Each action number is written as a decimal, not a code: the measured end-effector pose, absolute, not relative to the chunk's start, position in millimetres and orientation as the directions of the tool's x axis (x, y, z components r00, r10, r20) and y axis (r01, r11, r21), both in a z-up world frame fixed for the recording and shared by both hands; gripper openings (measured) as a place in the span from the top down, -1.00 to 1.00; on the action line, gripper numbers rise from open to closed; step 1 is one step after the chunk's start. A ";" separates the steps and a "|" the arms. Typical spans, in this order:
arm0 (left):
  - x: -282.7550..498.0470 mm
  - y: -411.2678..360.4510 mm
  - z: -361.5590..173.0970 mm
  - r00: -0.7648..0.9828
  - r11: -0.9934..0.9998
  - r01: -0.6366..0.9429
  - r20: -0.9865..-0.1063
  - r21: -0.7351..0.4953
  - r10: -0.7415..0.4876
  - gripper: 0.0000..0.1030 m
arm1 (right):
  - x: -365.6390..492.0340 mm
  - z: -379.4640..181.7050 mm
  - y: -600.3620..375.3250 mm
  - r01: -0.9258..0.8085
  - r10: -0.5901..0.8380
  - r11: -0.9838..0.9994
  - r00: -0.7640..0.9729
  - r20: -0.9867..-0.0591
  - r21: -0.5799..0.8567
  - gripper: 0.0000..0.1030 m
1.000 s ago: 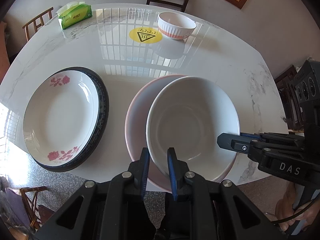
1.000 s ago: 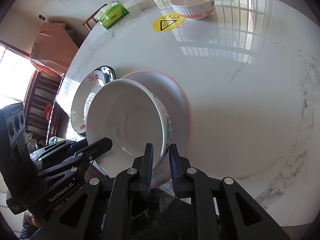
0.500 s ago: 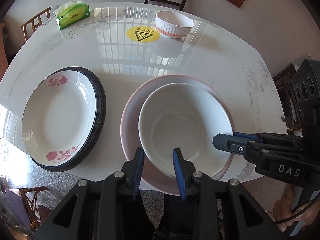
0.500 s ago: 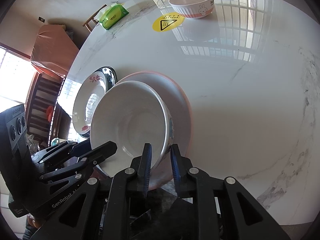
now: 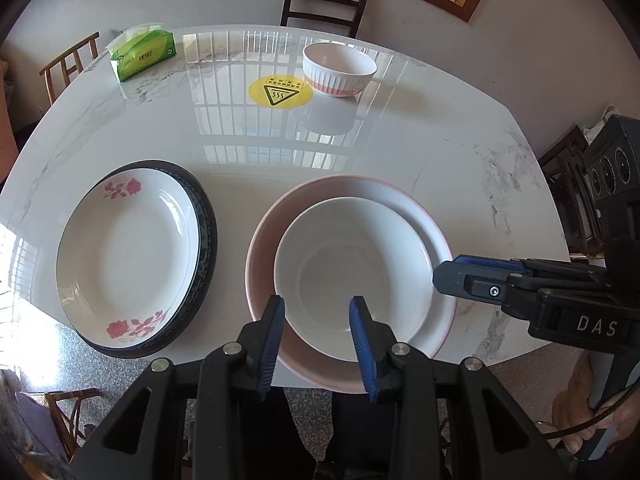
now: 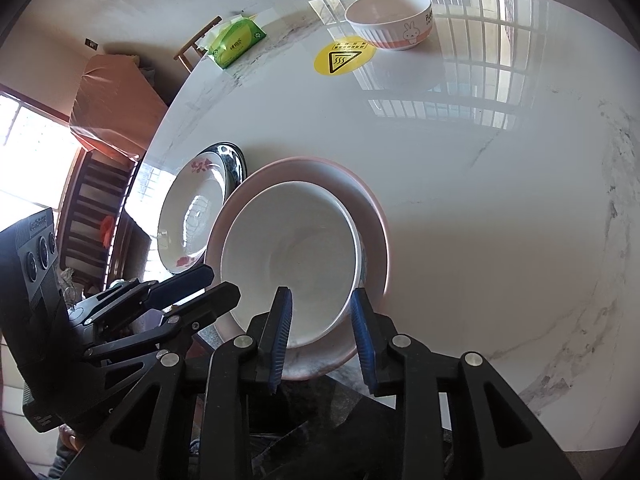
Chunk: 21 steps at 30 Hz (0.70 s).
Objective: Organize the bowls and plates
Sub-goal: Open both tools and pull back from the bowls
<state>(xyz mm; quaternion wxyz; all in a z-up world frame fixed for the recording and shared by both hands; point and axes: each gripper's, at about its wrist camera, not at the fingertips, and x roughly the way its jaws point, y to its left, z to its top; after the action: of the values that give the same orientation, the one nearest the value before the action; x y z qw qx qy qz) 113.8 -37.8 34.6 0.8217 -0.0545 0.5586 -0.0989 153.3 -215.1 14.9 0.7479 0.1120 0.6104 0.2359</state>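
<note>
White walls, a wooden window frame and dark chairs are seen behind the round marble worktop [image 5: 460, 168] in the left wrist view. A white bowl [image 5: 356, 276] is nested inside a bigger pink-rimmed bowl [image 5: 404, 196] at the near edge. Beside it on the left, a rose plate [image 5: 128, 256] is stacked on a dark-rimmed plate [image 5: 206, 216]. Far back, a small rabbit bowl [image 5: 340, 70] is seen next to a yellow warning sticker [image 5: 280, 94], and a green tissue pack [image 5: 142, 54] is well apart. The left tongs [image 5: 318, 316] are held open; their jaws have just been opening, with the near rim of the white bowl between them but not pinched. The right tongs [image 5: 448, 276] are seen at the bowl's right side.

In the right wrist view, the right tongs [image 6: 322, 308] are also parted and have just been opening. The white bowl's [image 6: 288, 256] rim is between the jaws, but no squeeze is seen. The left tongs [image 6: 208, 284] are seen at the far rim.

The bowls are judged to be hard, smooth, slippery and easy to break. The rim is likely the best place to be pinched, and each bowl is best set down softly.
</note>
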 end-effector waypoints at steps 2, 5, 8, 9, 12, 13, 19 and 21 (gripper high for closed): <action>114.7 -35.9 38.3 0.365 0.975 0.102 -0.904 -0.200 -0.223 0.33 | 153.3 20.7 -220.9 -0.214 0.506 0.856 0.165 -0.847 0.470 0.38; 115.6 -35.4 41.2 0.374 0.975 0.112 -0.900 -0.193 -0.222 0.33 | 154.5 28.2 -232.7 -0.207 0.521 0.851 0.203 -0.829 0.483 0.32; 117.1 -34.7 41.8 0.383 0.976 0.114 -0.898 -0.186 -0.216 0.33 | 155.9 31.7 -246.2 -0.195 0.517 0.855 0.245 -0.820 0.480 0.29; 117.1 -35.7 42.0 0.388 0.977 0.118 -0.897 -0.180 -0.212 0.33 | 155.7 31.7 -251.0 -0.190 0.515 0.856 0.256 -0.818 0.480 0.28; 117.8 -38.8 43.3 0.411 0.982 0.124 -0.893 -0.142 -0.181 0.33 | 155.4 28.5 -265.3 -0.177 0.493 0.870 0.295 -0.818 0.461 0.19; 118.2 -40.0 44.1 0.421 0.983 0.128 -0.890 -0.131 -0.174 0.33 | 155.0 26.3 -269.9 -0.170 0.482 0.876 0.308 -0.820 0.451 0.18; 120.2 -45.2 50.4 0.498 0.990 0.134 -0.862 -0.038 -0.100 0.33 | 158.4 6.3 -292.7 -0.112 0.447 0.893 0.331 -0.831 0.435 0.09; 121.1 -46.4 51.5 0.517 0.991 0.132 -0.853 -0.010 -0.077 0.33 | 159.9 0.0 -297.2 -0.101 0.455 0.888 0.326 -0.829 0.448 0.06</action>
<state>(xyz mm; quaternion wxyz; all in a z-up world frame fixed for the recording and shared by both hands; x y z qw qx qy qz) 121.1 -46.4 51.5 0.8705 0.0278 0.4878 -0.0601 159.9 -297.2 0.0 0.7984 0.1597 0.5539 0.1742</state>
